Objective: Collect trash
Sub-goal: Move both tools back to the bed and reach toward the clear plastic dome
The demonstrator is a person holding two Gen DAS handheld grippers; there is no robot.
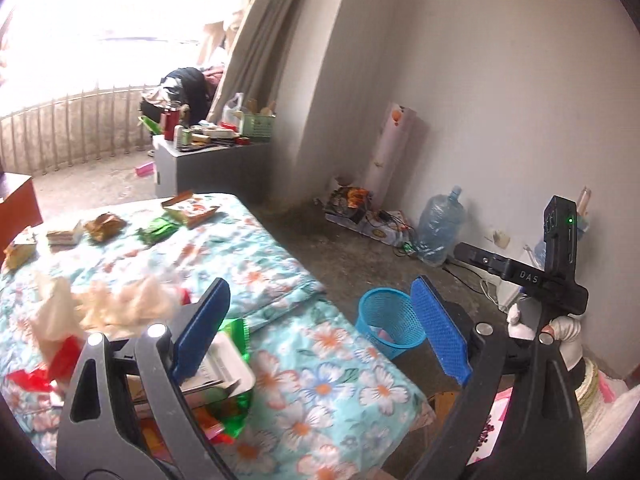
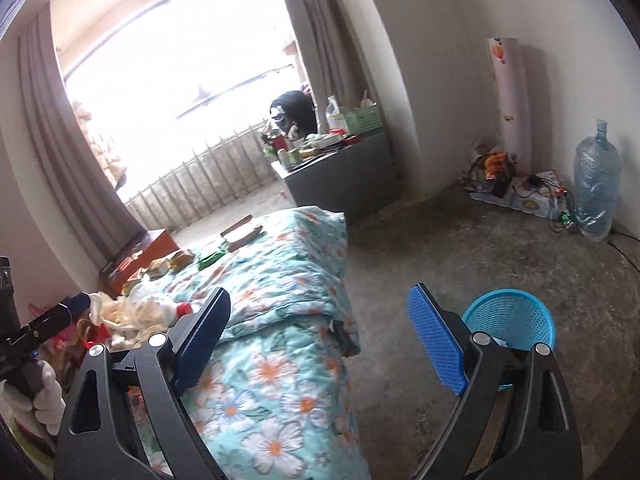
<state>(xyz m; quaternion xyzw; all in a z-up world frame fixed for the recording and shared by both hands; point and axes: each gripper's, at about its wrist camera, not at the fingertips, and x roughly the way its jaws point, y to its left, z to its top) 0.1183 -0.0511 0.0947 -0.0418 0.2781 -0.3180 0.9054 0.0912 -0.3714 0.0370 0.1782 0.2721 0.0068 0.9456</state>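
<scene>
**Trash strewn over the flowered quilt, blue bin on the floor**

Trash lies scattered on a bed covered by a padded turquoise quilt (image 1: pixel 280 248) printed with white and orange daisies. Crumpled cream tissue paper (image 1: pixel 120 300) sits in soft, puffy heaps near the left hand-held gripper (image 1: pixel 320 328); beside it are glossy red plastic wrappers (image 1: pixel 28 380) and a translucent green crinkled wrapper (image 1: pixel 236 400) under a flat white box-like piece. Farther along the quilt lie flattened snack packets: a green foil one (image 1: pixel 158 230), a tan crumpled one (image 1: pixel 104 226), and a rectangular printed carton (image 1: pixel 192 208).

A round blue plastic mesh wastebasket (image 1: pixel 390 320) stands on the rough grey concrete floor (image 2: pixel 460 248) just beside the bed, with a pale scrap or two visible inside. In the right wrist view the same basket (image 2: pixel 516 316) shows partly behind the right finger.

The left hand-held gripper's jaws stand wide apart, their blue textured pads bare, nothing pinched between them. The right hand-held gripper (image 2: pixel 320 332) is likewise spread wide and empty, its ribbed blue pads (image 2: pixel 436 340) facing each other across open air above the quilt's edge. A white-gloved hand (image 2: pixel 40 396) grips the other tool's handle at the lower left.

Against the wall stand a clear blue ribbed water jug (image 2: pixel 596 184) and a tall pale roll of patterned sheet (image 2: pixel 512 96).
</scene>
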